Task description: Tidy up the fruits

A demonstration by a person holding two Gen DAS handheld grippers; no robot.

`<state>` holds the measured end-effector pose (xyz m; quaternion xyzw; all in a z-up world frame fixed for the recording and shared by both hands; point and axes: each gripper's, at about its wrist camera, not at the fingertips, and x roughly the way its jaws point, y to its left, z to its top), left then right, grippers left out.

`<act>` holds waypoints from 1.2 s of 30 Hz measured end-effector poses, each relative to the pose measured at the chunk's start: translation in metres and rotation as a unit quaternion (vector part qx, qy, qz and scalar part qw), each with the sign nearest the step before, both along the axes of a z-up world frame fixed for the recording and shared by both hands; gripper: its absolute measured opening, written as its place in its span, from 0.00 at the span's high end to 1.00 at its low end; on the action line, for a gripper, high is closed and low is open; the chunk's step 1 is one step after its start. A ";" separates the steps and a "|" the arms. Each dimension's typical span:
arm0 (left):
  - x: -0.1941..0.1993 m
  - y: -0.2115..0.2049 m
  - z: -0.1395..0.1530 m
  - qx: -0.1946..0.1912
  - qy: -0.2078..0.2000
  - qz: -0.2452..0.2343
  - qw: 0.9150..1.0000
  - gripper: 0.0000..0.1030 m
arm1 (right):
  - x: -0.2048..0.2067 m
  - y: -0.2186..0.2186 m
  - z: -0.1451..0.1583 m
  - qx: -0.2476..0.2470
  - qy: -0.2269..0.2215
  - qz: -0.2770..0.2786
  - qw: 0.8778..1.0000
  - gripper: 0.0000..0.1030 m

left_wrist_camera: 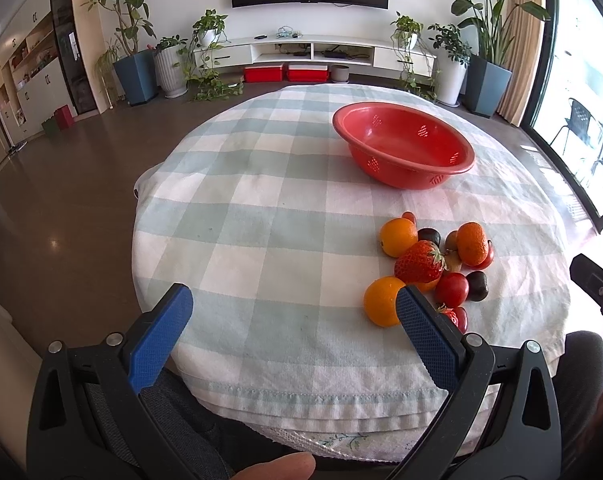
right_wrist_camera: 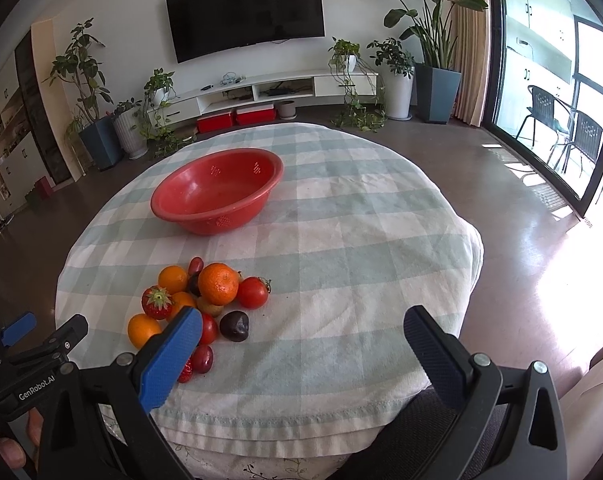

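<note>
Nearest to me, both tongs hang over the near edge of the bench [left_wrist_camera: 261, 216], and both are spread wide with nothing between the blue pads. The left tongs [left_wrist_camera: 293, 300] point over bare checked cloth; the fruit pile [left_wrist_camera: 433, 264] lies to their right, so close that their right pad covers part of the nearest orange [left_wrist_camera: 381, 302] in the left wrist view. The right tongs [right_wrist_camera: 301, 326] have the same pile [right_wrist_camera: 199, 304] on their left side, and their left pad hides a part of one tomato [right_wrist_camera: 209, 329] and of a small strawberry [right_wrist_camera: 186, 372]. So the pile sits between my two hands, and I judge neither hand is much nearer; the nearest orange [right_wrist_camera: 143, 330] seems a little more on the side of the left one. The fruits are mostly round, so the long axis matters little, only the large strawberry [left_wrist_camera: 419, 262] is longer and lies with its leaves to the right in the left view. Beyond the pile, well apart from it, stands the red bowl [left_wrist_camera: 405, 120], and I see no fruit inside it. I think the coming move must turn inward to the pile, then carry forward to this bowl [right_wrist_camera: 217, 176].
</note>
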<state>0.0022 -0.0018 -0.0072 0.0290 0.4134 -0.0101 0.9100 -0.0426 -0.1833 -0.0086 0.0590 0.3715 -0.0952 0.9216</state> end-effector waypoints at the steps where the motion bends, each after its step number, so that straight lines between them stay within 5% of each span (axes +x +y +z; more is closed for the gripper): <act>1: 0.000 0.000 -0.001 0.001 0.000 0.000 1.000 0.00 | 0.000 0.000 0.000 0.000 0.000 0.000 1.000 0.00; 10: -0.001 -0.001 -0.003 -0.016 0.003 -0.017 1.000 0.00 | 0.000 -0.002 0.000 0.002 -0.001 0.000 1.000 0.00; 14: 0.004 -0.002 -0.004 -0.065 0.042 -0.072 0.994 0.00 | 0.000 -0.002 0.000 0.002 -0.003 -0.001 1.000 0.00; 17: 0.004 -0.005 -0.003 -0.081 0.026 -0.085 0.993 0.00 | -0.001 -0.008 -0.002 0.005 -0.006 -0.005 1.000 0.00; 29: 0.006 0.008 -0.004 -0.043 0.041 -0.071 0.996 0.00 | -0.003 -0.009 0.000 -0.001 -0.020 -0.011 1.000 0.00; 36: 0.010 0.001 -0.011 -0.027 0.037 -0.128 0.991 0.00 | 0.001 -0.012 -0.005 0.005 -0.009 0.000 1.000 0.05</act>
